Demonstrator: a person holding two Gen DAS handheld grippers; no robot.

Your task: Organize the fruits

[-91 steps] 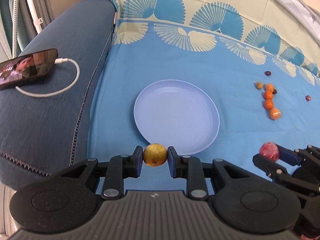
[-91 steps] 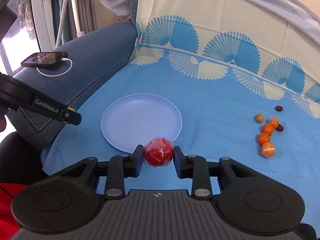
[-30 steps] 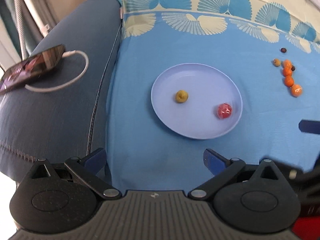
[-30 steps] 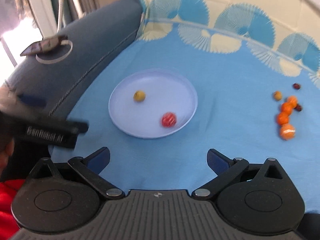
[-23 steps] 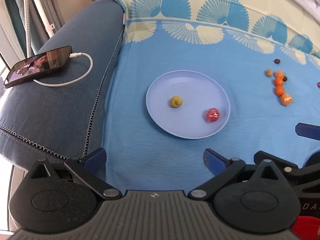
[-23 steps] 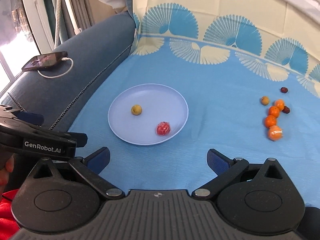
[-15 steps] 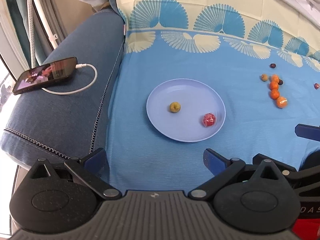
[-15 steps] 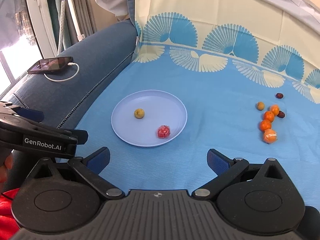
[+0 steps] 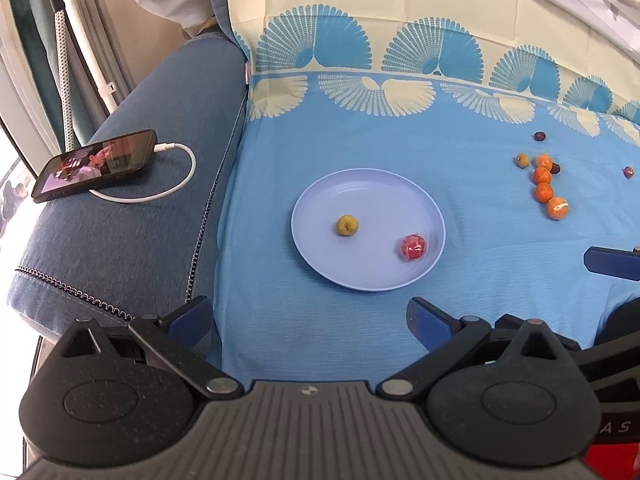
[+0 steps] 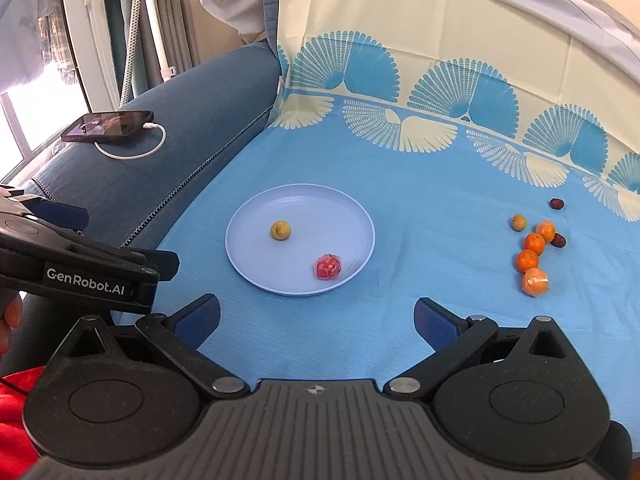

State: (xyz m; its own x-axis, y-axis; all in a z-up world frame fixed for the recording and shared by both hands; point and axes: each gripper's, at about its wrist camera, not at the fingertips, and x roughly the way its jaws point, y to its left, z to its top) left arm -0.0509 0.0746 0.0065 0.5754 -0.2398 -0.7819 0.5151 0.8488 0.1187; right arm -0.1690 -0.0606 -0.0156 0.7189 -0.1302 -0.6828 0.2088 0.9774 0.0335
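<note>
A blue patterned cloth (image 9: pixel 360 140) carries a pale plate (image 9: pixel 320 200) holding a yellow-green fruit (image 9: pixel 347 225) and a red wrapped fruit (image 9: pixel 413 247), well apart. Both the left gripper (image 9: pixel 308 320) and right gripper (image 10: pixel 316 320) hang empty, jaws wide. Only the left wrist view catches a dark red fruit (image 9: pixel 628 172) beyond the oranges (image 9: pixel 544 192); only the right shows a thumb (image 10: pixel 10 316).

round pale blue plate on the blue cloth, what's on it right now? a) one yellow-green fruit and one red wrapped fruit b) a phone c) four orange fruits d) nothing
a: the round pale blue plate holds only a small yellow-green fruit and a red wrapped fruit; the orange fruits lie on the cloth.
</note>
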